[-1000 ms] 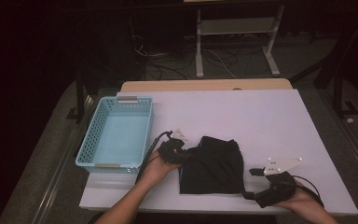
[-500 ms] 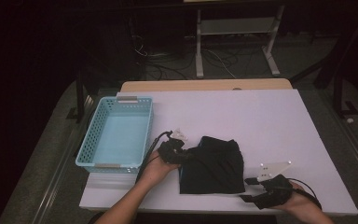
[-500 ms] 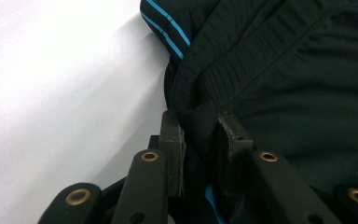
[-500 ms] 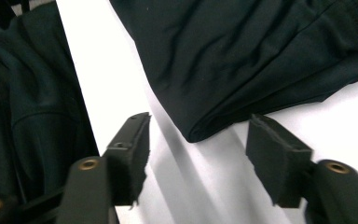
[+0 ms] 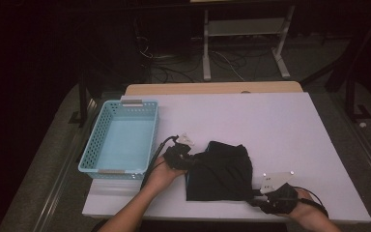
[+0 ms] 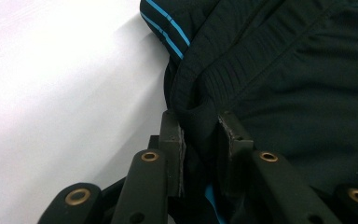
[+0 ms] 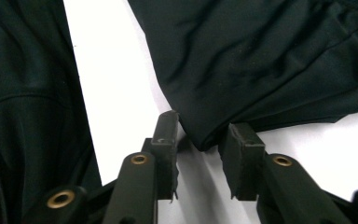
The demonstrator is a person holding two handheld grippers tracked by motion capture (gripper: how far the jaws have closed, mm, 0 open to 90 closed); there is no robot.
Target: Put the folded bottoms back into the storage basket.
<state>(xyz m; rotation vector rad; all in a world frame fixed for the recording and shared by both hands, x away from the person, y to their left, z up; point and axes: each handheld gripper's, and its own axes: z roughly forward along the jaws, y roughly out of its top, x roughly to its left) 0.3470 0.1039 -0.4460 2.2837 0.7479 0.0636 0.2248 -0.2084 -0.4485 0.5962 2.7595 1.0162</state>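
A person sits at a white counter (image 5: 270,125), holding a two-fingered gripper in each hand. In the high view, a pair of black shorts (image 5: 220,171) lies folded near the front edge of the counter, between the two hands. An empty light-blue basket (image 5: 96,150) sits just to the left of the shorts, apart from them.

The left gripper (image 5: 179,155) rests at the upper left corner of the shorts. In the left gripper view, its fingers (image 6: 173,140) are clamped on a fold of the ribbed waistband, where thin blue stripes (image 6: 165,21) run along the cloth.

The right gripper (image 5: 270,199) sits at the lower right corner of the shorts, close to the counter's front edge. In the right gripper view, a pointed corner of the hem (image 7: 205,137) lies between its fingers (image 7: 165,135). Those fingers have just been closing on it, yet a slim gap remains on each side, so the cloth is not pinched.

The step in hand appears to be taking hold of two opposite corners, likely to lift or fold the shorts, perhaps for the basket. The next move probably calls for the right fingers to finish closing on the hem corner without pushing it out. Then both hands would need to rise together so the cloth hangs evenly.
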